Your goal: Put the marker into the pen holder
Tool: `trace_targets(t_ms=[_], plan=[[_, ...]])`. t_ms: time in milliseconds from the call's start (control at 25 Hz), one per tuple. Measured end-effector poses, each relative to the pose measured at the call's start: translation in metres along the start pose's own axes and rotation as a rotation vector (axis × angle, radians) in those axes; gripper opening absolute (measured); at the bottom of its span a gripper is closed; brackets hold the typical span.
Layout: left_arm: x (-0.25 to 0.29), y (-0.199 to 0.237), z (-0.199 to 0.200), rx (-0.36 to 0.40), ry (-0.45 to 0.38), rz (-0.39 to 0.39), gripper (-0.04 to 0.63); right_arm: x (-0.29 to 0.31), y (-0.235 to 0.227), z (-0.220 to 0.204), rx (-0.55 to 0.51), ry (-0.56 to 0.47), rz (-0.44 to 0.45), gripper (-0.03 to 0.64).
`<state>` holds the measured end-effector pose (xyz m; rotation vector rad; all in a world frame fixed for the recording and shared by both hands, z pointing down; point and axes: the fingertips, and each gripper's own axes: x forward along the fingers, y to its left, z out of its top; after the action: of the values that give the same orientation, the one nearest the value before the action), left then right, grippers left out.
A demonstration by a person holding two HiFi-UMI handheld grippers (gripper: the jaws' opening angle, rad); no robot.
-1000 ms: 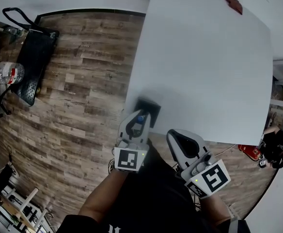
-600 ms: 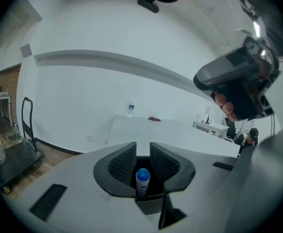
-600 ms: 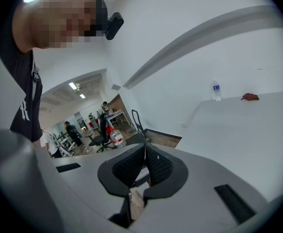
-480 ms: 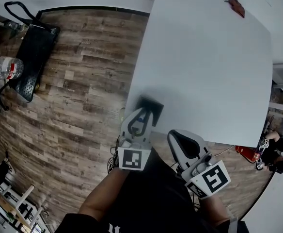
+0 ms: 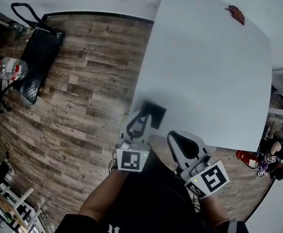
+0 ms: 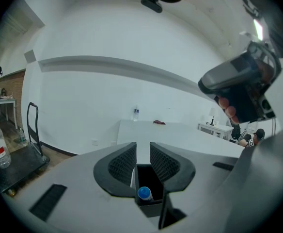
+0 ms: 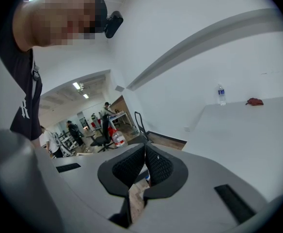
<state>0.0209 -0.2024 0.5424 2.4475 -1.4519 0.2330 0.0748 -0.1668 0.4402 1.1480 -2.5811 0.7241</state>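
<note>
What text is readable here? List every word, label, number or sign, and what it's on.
None reads clearly.
Water bottle red label: too small.
Black shirt white print: too blurred.
Left gripper, right gripper: square marker patterns on their cubes, no letters.

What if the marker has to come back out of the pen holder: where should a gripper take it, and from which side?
Probably best to take the marker by its blue cap, the only part showing. It stands cap-up inside the black pen holder, whose walls shut off every side, so come straight down from above, jaws astride the cap.
</note>
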Motion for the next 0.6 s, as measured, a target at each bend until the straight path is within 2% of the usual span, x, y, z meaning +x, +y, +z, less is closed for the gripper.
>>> trace_targets(t_ms=[320, 480, 600], plan=[[-0.015, 0.003, 0.056, 0.024, -0.066, -0.040, 0.067, 0.005, 0.014, 0.028, -0.071, -0.064, 0.024, 0.017], [-0.026, 0.000, 0.089, 0.015, -0.085, -0.103, 0.049, 0.006, 0.021, 0.047, -0.111, -0.101, 0.032, 0.017], [-0.035, -0.005, 0.105, 0.042, -0.061, -0.151, 0.024, 0.005, 0.027, 0.058, -0.135, -0.129, 0.041, 0.017]])
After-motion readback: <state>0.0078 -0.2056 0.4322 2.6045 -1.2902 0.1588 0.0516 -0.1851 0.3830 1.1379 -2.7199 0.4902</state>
